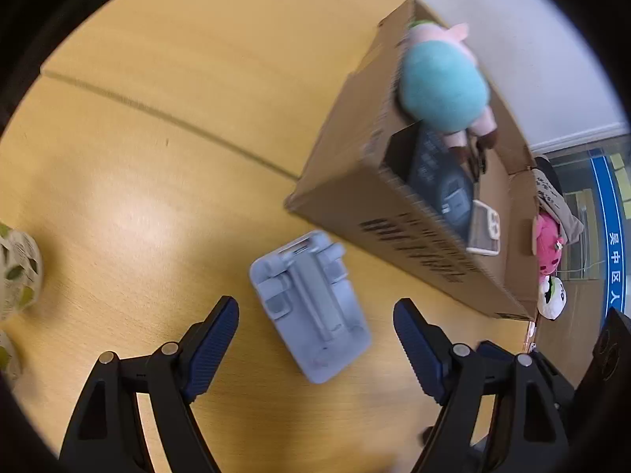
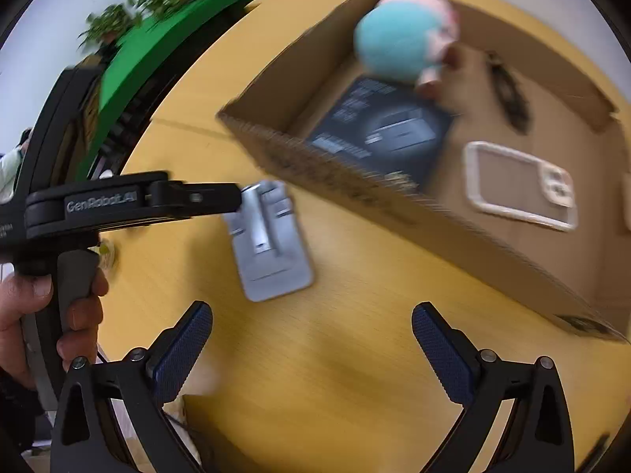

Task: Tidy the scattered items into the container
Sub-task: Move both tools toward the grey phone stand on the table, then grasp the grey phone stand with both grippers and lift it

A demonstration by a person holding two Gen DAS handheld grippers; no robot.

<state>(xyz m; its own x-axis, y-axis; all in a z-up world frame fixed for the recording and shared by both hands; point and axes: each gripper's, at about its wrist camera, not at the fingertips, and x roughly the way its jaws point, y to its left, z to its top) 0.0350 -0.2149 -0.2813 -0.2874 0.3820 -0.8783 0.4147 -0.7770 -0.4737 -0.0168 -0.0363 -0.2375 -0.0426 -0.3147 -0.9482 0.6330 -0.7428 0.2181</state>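
A grey plastic stand [image 1: 311, 311] lies flat on the wooden table [image 1: 157, 177], just in front of the cardboard box [image 1: 355, 181]. My left gripper [image 1: 315, 327] is open and empty, its fingers on either side of the stand's near half. In the right wrist view the stand [image 2: 268, 244] lies ahead and left of my open, empty right gripper [image 2: 311, 327], and the left gripper's body [image 2: 134, 201] reaches over the stand's far end. The box [image 2: 434, 228] holds a teal and pink plush toy [image 2: 402, 43], a dark packet [image 2: 382, 130] and a beige phone case [image 2: 520, 185].
A leaf-patterned pot [image 1: 17, 272] stands at the table's left edge. Pink and white plush toys [image 1: 550, 264] hang beyond the box's right end. A green board and plants [image 2: 165, 19] stand past the table's far left side.
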